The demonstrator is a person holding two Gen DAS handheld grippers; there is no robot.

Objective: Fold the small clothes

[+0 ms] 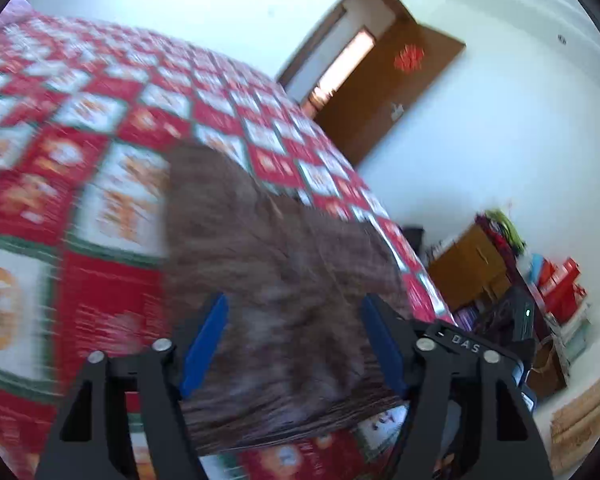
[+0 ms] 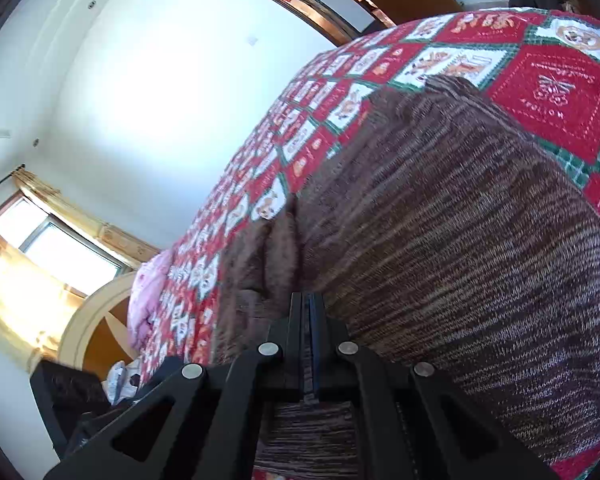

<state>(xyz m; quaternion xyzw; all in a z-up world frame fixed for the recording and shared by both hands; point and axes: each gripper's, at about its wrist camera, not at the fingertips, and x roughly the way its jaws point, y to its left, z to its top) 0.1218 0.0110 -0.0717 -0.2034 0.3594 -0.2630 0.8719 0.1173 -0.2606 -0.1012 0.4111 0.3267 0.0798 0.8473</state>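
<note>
A brown knitted garment (image 1: 268, 264) lies on a bed with a red, white and green patterned quilt (image 1: 80, 128). My left gripper (image 1: 295, 304) hovers over the garment's near part, open, its blue pads (image 1: 204, 344) wide apart and not pressing the knit. The picture here is blurred. In the right wrist view the same garment (image 2: 460, 240) spreads across the quilt (image 2: 548, 92), with a fold of it bunched at the left (image 2: 276, 252). My right gripper (image 2: 308, 300) is shut, and a strip of the knit's near edge shows pinched between its fingers.
A brown door (image 1: 384, 92) stands ajar beyond the bed, with a wooden cabinet (image 1: 468, 264) and stacked red boxes (image 1: 560, 284) along the wall. A pink pillow (image 2: 148, 296), a curved headboard (image 2: 96, 320) and a sunlit window (image 2: 60, 252) are at the bed's far end.
</note>
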